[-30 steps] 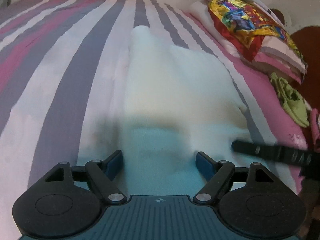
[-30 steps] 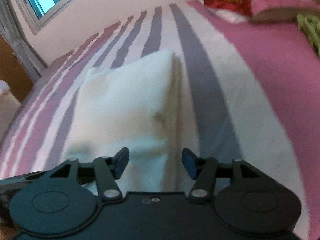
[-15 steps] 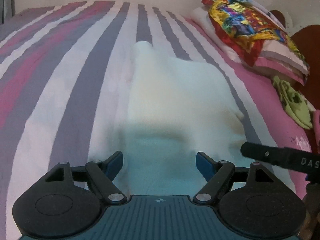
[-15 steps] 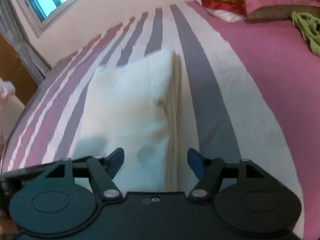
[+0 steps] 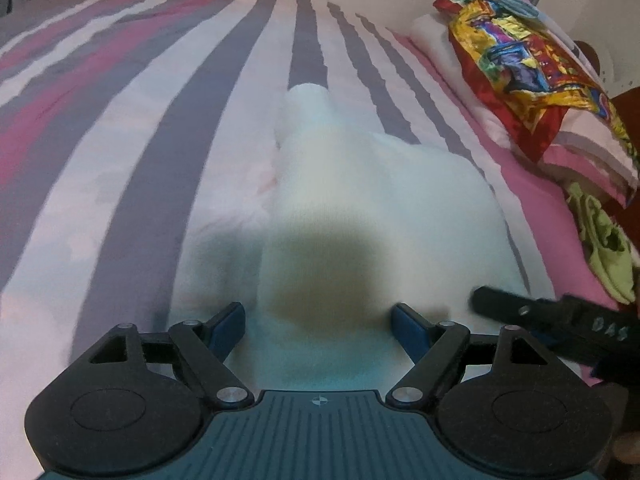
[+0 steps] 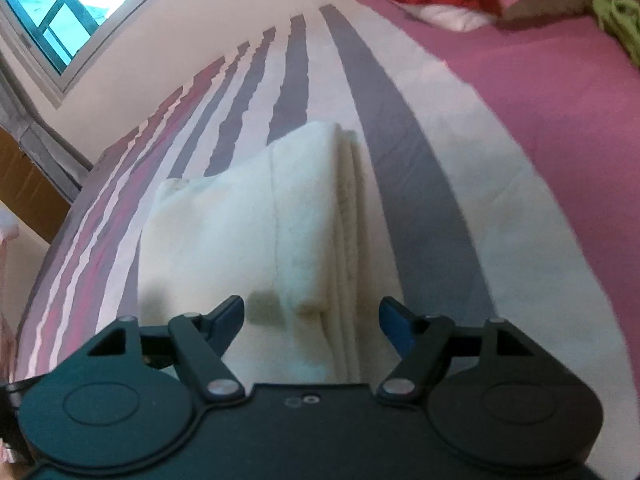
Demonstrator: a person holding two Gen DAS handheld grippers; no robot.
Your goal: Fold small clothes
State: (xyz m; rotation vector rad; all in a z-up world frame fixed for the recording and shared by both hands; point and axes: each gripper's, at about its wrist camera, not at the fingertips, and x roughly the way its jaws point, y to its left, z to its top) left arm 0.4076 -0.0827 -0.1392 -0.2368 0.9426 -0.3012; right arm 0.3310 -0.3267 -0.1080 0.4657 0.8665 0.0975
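A white folded garment (image 5: 360, 200) lies flat on the striped bedsheet (image 5: 140, 140). My left gripper (image 5: 318, 320) is open and empty, hovering over the garment's near edge. My right gripper (image 6: 311, 316) is open and empty above the same garment (image 6: 248, 232), whose stacked folded layers show along its right side. One finger of the right gripper (image 5: 520, 312) shows at the lower right of the left wrist view.
A pile of folded blankets with a red and yellow cloth (image 5: 520, 68) sits at the bed's far right. A green garment (image 5: 604, 248) lies on the pink part of the sheet. A window (image 6: 60, 4) and white wall stand behind the bed.
Both grippers have pulled back and risen a little from the garment, so more of it shows. Both stay open. The garment has not moved.
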